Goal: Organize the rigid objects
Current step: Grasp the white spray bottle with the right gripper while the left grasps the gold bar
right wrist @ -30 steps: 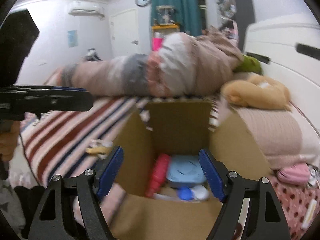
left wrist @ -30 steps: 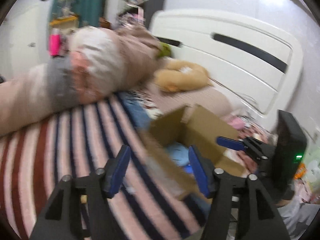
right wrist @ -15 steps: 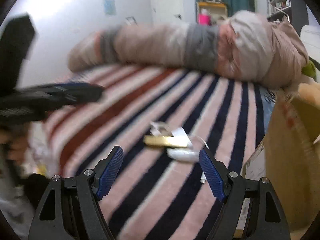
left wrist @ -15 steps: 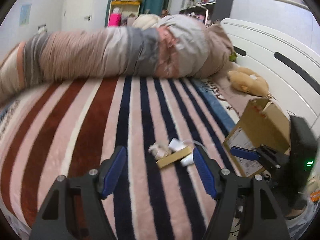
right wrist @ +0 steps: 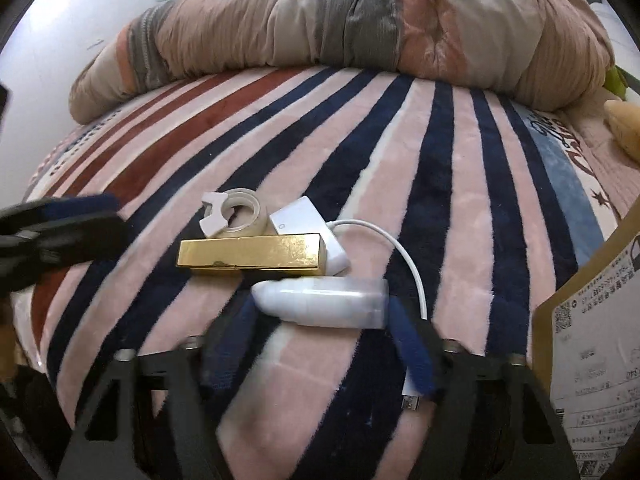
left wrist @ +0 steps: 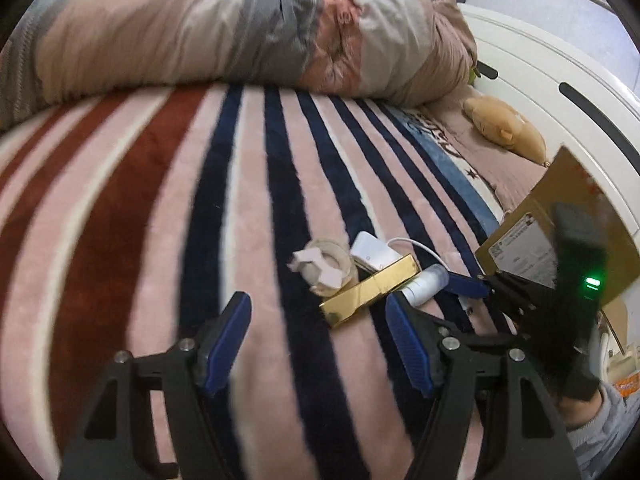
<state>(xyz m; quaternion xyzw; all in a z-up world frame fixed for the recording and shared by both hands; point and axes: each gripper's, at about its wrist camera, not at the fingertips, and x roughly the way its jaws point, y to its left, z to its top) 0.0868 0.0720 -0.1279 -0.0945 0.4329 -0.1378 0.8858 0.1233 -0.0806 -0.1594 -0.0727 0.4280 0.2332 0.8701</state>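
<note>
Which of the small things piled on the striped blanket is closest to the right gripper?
The white tube, lying on its side just ahead of the open right gripper. The gold box, tape roll and white adapter lie beyond it.

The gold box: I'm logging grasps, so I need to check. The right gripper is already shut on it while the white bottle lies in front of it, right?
Not quite. The right gripper is open and holds nothing; the gold box lies free on the striped blanket. The right wrist view shows this. The white bottle does lie in front of the box, between the open fingers.

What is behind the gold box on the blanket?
Behind the gold box sit a tape roll and a white adapter; the box covers their near edges.
</note>
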